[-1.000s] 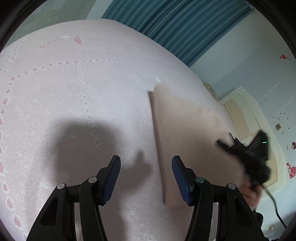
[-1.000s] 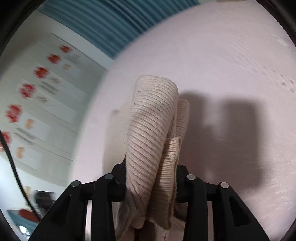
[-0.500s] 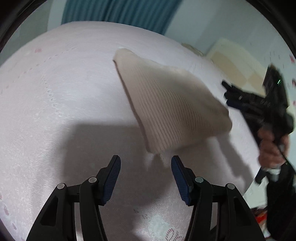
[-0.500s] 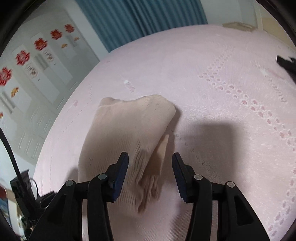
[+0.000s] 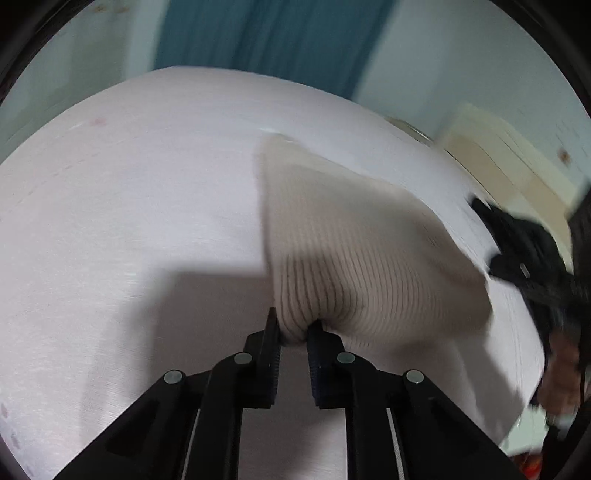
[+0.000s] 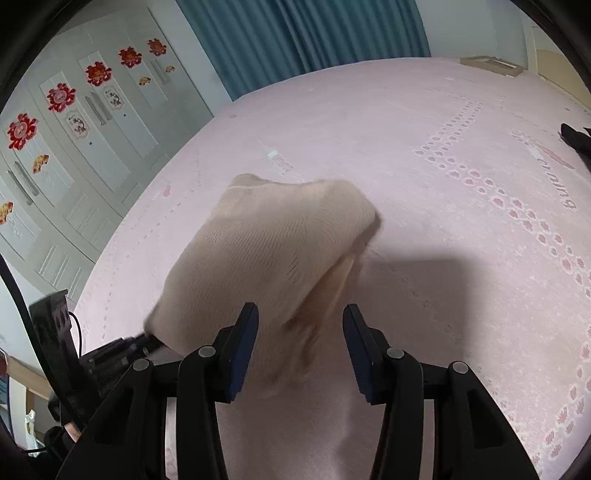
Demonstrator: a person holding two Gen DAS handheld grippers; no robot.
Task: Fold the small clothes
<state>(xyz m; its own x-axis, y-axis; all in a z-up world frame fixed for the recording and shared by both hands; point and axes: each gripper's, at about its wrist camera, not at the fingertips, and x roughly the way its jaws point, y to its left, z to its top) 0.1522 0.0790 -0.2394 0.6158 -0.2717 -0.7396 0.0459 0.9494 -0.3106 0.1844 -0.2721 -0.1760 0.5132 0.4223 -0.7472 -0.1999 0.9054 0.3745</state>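
Observation:
A beige ribbed knit garment [image 5: 354,240] lies folded on the pink bed. My left gripper [image 5: 293,328] is shut on its near corner, lifting that corner slightly. In the right wrist view the same garment [image 6: 266,258] lies just ahead of my right gripper [image 6: 299,325], which is open with the cloth's near edge between its fingers, not clamped. The right gripper's black body shows at the right of the left wrist view [image 5: 524,254]. The left gripper shows at the garment's left corner in the right wrist view [image 6: 122,347].
The pink patterned bedspread [image 6: 461,184] spreads wide to the right of the garment. White wardrobe doors with red decorations [image 6: 74,110] stand to the left, a teal curtain [image 6: 306,33] behind. A cream headboard [image 5: 509,177] is beyond the bed's far side.
My right gripper let go of the garment and opened. My left gripper moved in and shut on the garment's near corner.

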